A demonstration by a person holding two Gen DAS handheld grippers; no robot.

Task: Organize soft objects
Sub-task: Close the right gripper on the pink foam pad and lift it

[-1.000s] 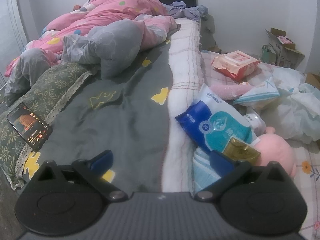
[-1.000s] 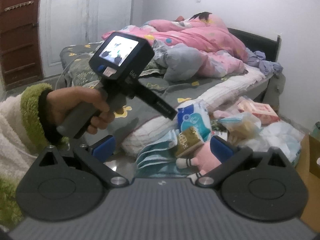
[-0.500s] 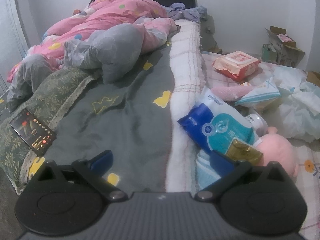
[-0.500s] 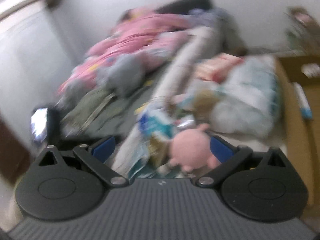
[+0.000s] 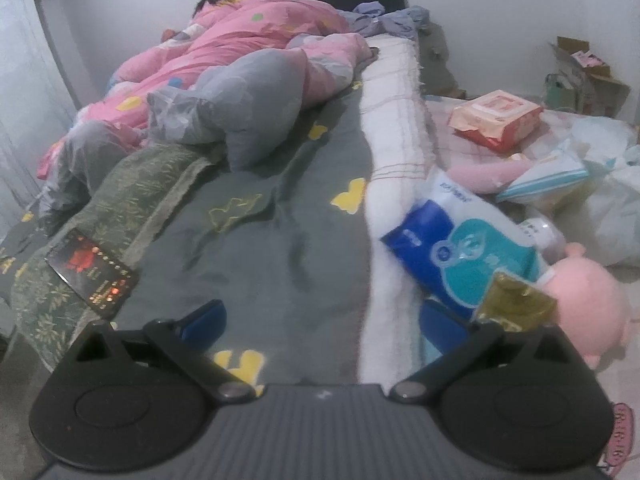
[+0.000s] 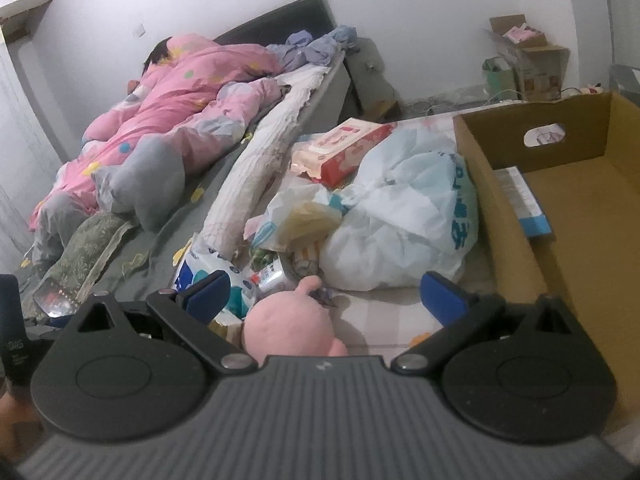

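A pink plush toy (image 6: 292,322) lies on the floor mat beside the bed, just below and between the jaws of my right gripper (image 6: 326,294), which is open and empty above it. The toy also shows in the left wrist view (image 5: 588,304) at the right. Around it lie a blue tissue pack (image 5: 460,248), a gold packet (image 5: 516,304), a red wipes pack (image 6: 340,148) and a white plastic bag (image 6: 404,216). My left gripper (image 5: 324,320) is open and empty over the grey bedsheet (image 5: 256,240).
An open cardboard box (image 6: 568,216) stands at the right with a blue-edged box inside. A phone (image 5: 92,272) lies on the bed's left. A pink quilt (image 5: 240,52) covers a sleeping person. More cartons (image 6: 528,56) stand by the far wall.
My right gripper has swung from facing the left hand and bed to hover over the pink plush toy and the cardboard box. My left gripper drifted slightly; the phone shifted in view.
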